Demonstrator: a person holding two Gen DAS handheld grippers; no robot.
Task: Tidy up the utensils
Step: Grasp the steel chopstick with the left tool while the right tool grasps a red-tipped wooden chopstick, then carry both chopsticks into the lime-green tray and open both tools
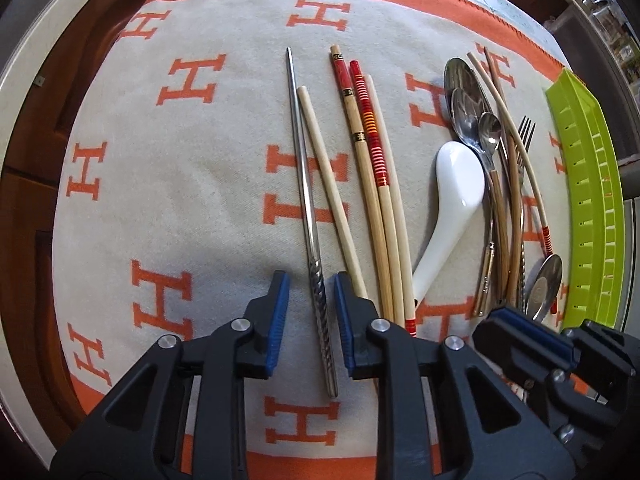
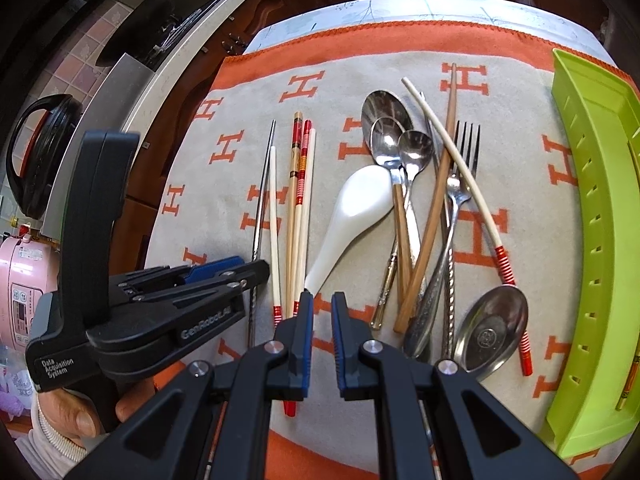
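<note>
— Where's the metal chopstick (image 1: 306, 184) you're after?

— On the orange-lettered cloth (image 1: 200, 184), at the outer end of the chopstick row, on the far side of it from the white soup spoon (image 1: 452, 204). A plain wooden chopstick (image 1: 332, 196) lies just beside it, crossing close near the thick end.

— And your left gripper (image 1: 310, 304)?

— I've got it pointing down over the twisted, thicker end. The blue pads (image 1: 278, 312) straddle it with a gap either side, so it's released, gripping nothing yet. My right gripper (image 2: 320, 320) is nearly clenched and empty, hovering near the soup spoon's handle.

— How will it handle?

— I reckon it's stiff, thin and slick, heavier than the wooden ones, and likely to roll or slip out. The twisted section should give the pads some bite, so I'd take hold there, square across it, keeping clear of the wooden neighbour.

— And where does it go?

— Probably the green tray (image 1: 588, 200), beyond the spoon and the pile of cutlery.
</note>
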